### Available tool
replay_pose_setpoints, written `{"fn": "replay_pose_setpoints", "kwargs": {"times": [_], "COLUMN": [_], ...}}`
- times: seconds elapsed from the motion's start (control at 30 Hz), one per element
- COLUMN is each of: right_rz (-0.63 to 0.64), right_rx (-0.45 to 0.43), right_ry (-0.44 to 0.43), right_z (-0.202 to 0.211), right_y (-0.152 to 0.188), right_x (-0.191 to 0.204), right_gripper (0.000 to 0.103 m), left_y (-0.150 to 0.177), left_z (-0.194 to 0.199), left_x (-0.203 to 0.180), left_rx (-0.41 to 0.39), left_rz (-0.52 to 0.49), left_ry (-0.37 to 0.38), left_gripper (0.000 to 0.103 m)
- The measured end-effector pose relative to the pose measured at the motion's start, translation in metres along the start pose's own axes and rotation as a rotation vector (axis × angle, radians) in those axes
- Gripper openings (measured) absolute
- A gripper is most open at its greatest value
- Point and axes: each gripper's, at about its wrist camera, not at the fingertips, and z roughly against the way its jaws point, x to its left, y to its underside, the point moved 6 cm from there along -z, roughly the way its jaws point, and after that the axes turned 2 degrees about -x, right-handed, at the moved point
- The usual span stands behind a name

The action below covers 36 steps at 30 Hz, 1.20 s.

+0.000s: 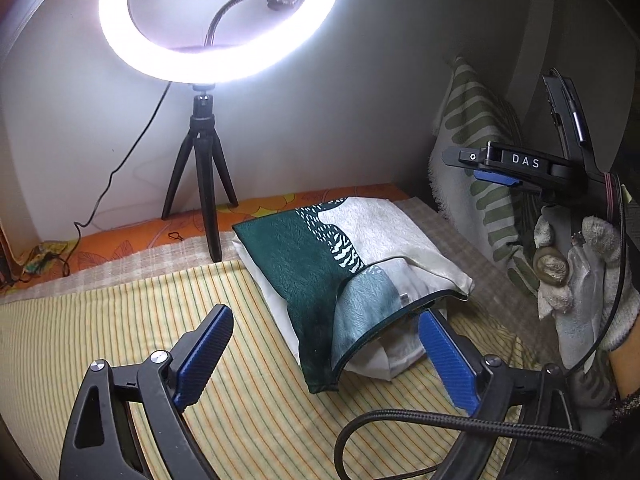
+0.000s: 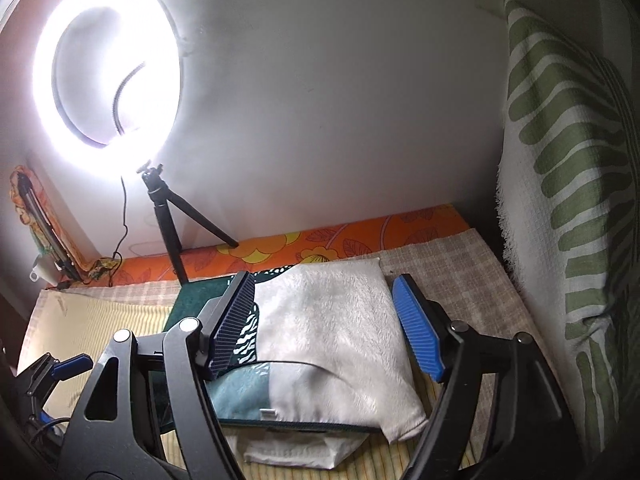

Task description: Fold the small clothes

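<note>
A green-and-cream plush cover [image 1: 340, 248] lies on the yellow striped cloth [image 1: 120, 312], with its open mouth toward me and a white insert [image 1: 384, 360] sticking out. It also shows in the right wrist view [image 2: 332, 320], with the insert [image 2: 292, 452] poking out below. My left gripper [image 1: 320, 356] is open and empty, its fingers on either side of the cover's open end. My right gripper [image 2: 324, 328] is open and empty, held above the cover. It appears at the right of the left wrist view [image 1: 500, 168], held in a gloved hand [image 1: 592, 280].
A lit ring light [image 1: 220, 20] on a black tripod [image 1: 200, 168] stands at the back by the wall. A green-patterned pillow [image 2: 568, 180] leans at the right. An orange floral sheet [image 2: 360, 240] runs along the back edge. A cable [image 1: 440, 424] loops near my left gripper.
</note>
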Motion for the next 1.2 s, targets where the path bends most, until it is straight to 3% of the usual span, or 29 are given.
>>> {"fn": "replay_pose_setpoints", "kwargs": {"times": [0.17, 0.63, 1.2], "right_rz": [-0.011, -0.047, -0.069], "right_rx": [-0.018, -0.128, -0.157], "right_ry": [-0.007, 0.051, 0.106], "right_z": [0.024, 0.096, 0.114], "right_y": [0.003, 0.025, 0.081], "right_x": [0.011, 0.041, 0.088], "right_gripper": [0.078, 0.102, 0.103], "left_y": [0.000, 0.017, 0.052], "left_z": [0.022, 0.084, 0.123], "left_x": [-0.004, -0.016, -0.011], "left_rx": [-0.022, -0.064, -0.064], "left_rz": [-0.022, -0.069, -0.060], "left_ry": [-0.008, -0.029, -0.081], "left_gripper": [0.096, 0.101, 0.103]}}
